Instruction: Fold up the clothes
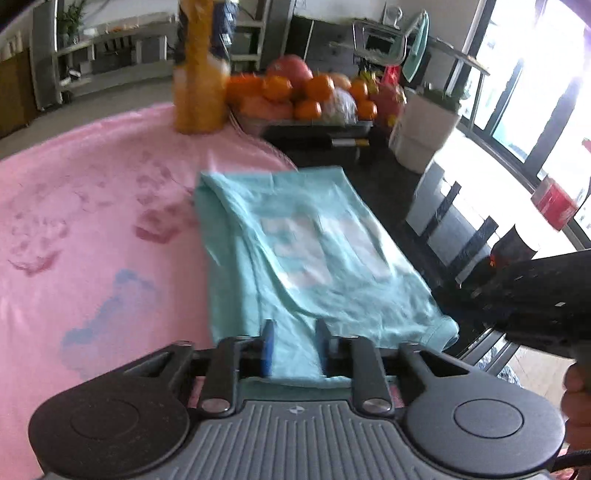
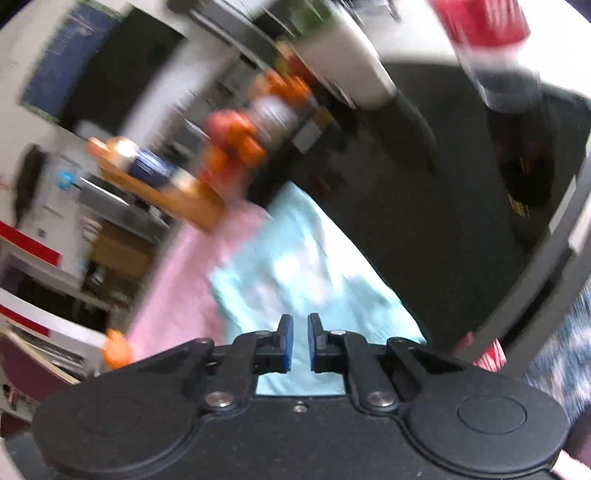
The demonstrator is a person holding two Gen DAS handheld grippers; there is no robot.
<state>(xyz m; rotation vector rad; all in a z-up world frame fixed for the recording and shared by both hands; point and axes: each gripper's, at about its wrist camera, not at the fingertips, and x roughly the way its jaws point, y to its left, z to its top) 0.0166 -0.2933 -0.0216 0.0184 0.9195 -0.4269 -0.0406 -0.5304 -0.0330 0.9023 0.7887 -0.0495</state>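
Note:
A turquoise T-shirt [image 1: 303, 251] with a pale print lies folded into a long rectangle. It rests partly on a pink garment [image 1: 92, 221] and partly on the dark table [image 1: 388, 184]. My left gripper [image 1: 295, 345] hovers over the shirt's near end, open, with the cloth lying flat below its blue pads. The right wrist view is blurred by motion. It shows the right gripper [image 2: 301, 341] over the same end of the shirt [image 2: 295, 266], its pads narrowly apart with nothing between them. The pink garment [image 2: 192, 280] lies to its left.
An orange juice bottle [image 1: 199, 74] stands on the pink garment's far edge. Behind the shirt sit a tray of oranges [image 1: 295, 96] and a white pot [image 1: 424, 125]. A red can [image 2: 484, 33] stands on the table's right side. A hand [image 1: 576, 387] holds the other tool at the right.

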